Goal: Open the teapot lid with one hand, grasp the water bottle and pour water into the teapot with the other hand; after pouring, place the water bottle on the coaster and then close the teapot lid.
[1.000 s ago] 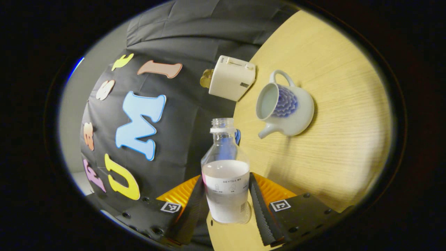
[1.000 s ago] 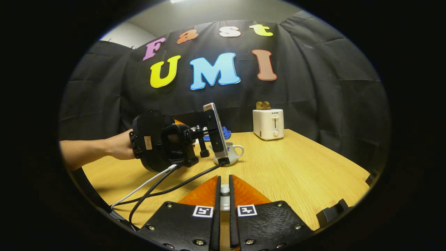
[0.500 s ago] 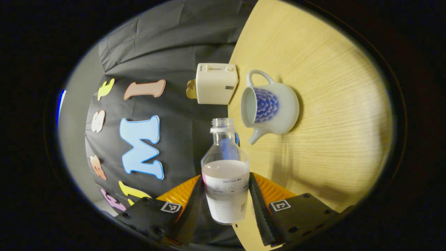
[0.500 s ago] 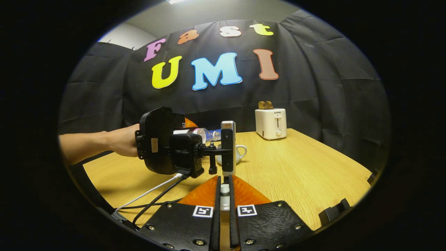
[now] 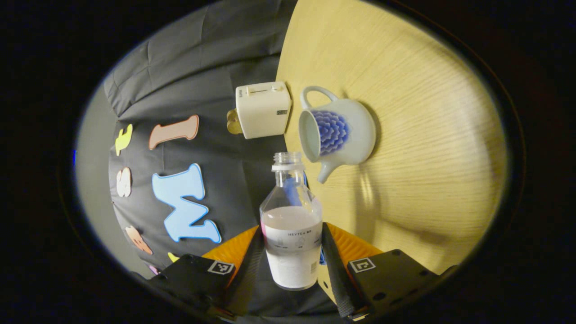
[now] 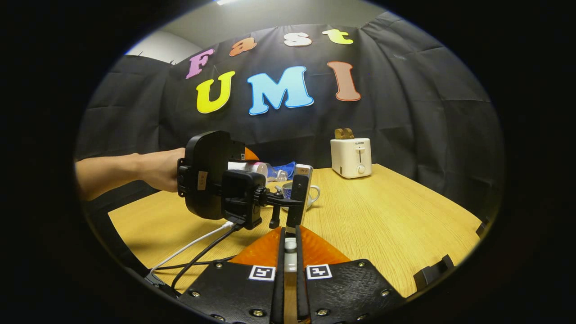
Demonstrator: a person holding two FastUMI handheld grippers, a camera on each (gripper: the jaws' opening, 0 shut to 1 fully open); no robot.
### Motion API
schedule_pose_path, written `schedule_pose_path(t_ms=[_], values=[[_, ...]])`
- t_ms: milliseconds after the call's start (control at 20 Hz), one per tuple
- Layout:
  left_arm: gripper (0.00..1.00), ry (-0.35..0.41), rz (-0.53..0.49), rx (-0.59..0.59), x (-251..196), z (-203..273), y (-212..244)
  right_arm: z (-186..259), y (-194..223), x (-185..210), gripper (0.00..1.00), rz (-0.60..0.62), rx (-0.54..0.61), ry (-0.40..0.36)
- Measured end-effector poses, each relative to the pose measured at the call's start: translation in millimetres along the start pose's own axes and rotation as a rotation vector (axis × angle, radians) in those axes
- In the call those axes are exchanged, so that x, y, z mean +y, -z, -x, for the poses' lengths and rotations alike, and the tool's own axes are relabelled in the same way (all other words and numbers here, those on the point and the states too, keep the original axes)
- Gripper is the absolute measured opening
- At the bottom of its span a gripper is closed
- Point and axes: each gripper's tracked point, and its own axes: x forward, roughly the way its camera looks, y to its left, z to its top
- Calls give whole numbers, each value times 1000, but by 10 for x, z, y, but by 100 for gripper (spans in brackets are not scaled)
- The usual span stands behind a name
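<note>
My left gripper [image 5: 291, 230] is shut on the clear, uncapped water bottle [image 5: 291, 202], which holds white-looking liquid. In the right gripper view the bottle [image 6: 257, 168] lies almost level in the left gripper [image 6: 245, 162], held by a hand, with its neck toward the teapot [image 6: 311, 194]. The white teapot [image 5: 338, 131] with a blue flower pattern stands lidless on the table, just past the bottle's mouth. No stream of water can be seen. My right gripper [image 6: 290, 230] is shut on the small white teapot lid [image 6: 290, 255], held low over the near table. A blue coaster [image 6: 286, 169] lies behind the teapot.
A white toaster [image 6: 351, 157] with toast in it stands at the back of the wooden table [image 6: 396, 225], beside the teapot, and appears as the toaster [image 5: 263, 109] in the left gripper view too. A phone [image 6: 300, 193] on a mount and cables [image 6: 198, 243] hang from the left gripper.
The left gripper has rolled further and risen, tipping the bottle closer to level, with its mouth nearer the teapot's opening. The right gripper has stayed still with the lid.
</note>
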Motion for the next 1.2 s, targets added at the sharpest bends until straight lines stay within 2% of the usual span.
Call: schedule_pose_path(t_ms=[700,1200], values=[[84,29,-180,16,55,-21,-42,-9,14,-27,11,-1,4,6],[83,17,-296,27,189,-8,-97,-15,31,-39,11,0,7,7]])
